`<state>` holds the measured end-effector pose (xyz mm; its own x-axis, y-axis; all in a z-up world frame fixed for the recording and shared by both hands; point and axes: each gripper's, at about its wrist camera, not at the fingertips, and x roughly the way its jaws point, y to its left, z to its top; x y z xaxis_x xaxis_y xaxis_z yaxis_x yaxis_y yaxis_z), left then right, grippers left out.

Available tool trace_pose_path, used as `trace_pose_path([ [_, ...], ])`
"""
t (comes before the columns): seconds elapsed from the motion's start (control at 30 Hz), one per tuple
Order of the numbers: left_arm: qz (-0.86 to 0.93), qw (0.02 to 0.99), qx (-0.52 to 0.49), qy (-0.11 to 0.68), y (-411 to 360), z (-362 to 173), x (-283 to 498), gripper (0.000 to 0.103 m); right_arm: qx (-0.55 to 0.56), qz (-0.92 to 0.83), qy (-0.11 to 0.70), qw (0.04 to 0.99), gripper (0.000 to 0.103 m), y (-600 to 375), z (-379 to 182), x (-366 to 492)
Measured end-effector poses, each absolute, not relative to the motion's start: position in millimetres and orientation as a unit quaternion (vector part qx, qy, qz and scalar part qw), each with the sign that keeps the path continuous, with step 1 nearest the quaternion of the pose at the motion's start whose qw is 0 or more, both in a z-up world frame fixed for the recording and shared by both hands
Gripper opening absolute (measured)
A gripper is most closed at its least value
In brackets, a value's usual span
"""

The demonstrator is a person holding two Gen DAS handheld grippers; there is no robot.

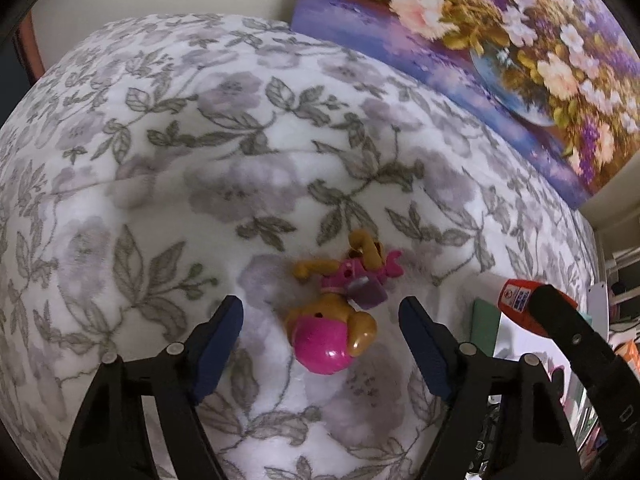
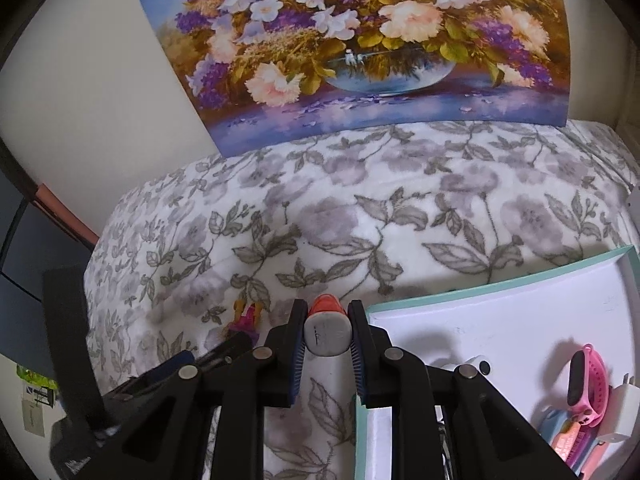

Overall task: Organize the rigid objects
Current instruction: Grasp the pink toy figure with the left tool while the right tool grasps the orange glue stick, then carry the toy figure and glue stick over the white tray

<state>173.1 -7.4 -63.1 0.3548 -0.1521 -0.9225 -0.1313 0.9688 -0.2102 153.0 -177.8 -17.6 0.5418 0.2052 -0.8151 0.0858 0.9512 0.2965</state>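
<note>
the left gripper (image 1: 320, 340) hangs with its jaws wide apart over a small toy figure (image 1: 334, 308), brown with a pink head, that lies on its back on the bed (image 1: 160, 160), between the two blue pads (image 1: 218, 344) but not touching them; it seems lined up to take the toy next. the right gripper (image 2: 328, 344) is closed tight on a small red and white bottle (image 2: 326, 326), holding it by its grey bottom end, just beside the near left corner of the tray (image 2: 500, 284), probably to put it inside. the white tray with a mint green rim lies near the right edge of the bed and already holds a pink wristband (image 2: 586, 380) and a white charger (image 2: 622, 408). the bed has a soft blanket with grey flowers, so small things may tip on it. a flower painting (image 2: 360, 40) leans against the pale wall behind
</note>
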Motion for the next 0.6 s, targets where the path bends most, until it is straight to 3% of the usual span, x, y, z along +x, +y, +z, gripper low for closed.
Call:
trace_pose_path([
  [0.07, -0.009, 0.811, -0.118, 0.573, -11.7, -67.3, 173.3, 0.062, 0.155, 0.031, 0.481, 0.862, 0.022, -179.8, -20.9, 153.4],
  [0.17, -0.01, 0.809, -0.109, 0.578, -15.2, -70.5, 173.5, 0.05, 0.159, 0.029, 0.486, 0.859, 0.022, -182.0, -25.1, 153.9],
  [0.6, -0.019, 0.834, -0.115, 0.539, -16.0, -27.9, 167.2, 0.05, 0.169, 0.026, 0.473, 0.864, 0.022, -190.6, -10.2, 147.9],
])
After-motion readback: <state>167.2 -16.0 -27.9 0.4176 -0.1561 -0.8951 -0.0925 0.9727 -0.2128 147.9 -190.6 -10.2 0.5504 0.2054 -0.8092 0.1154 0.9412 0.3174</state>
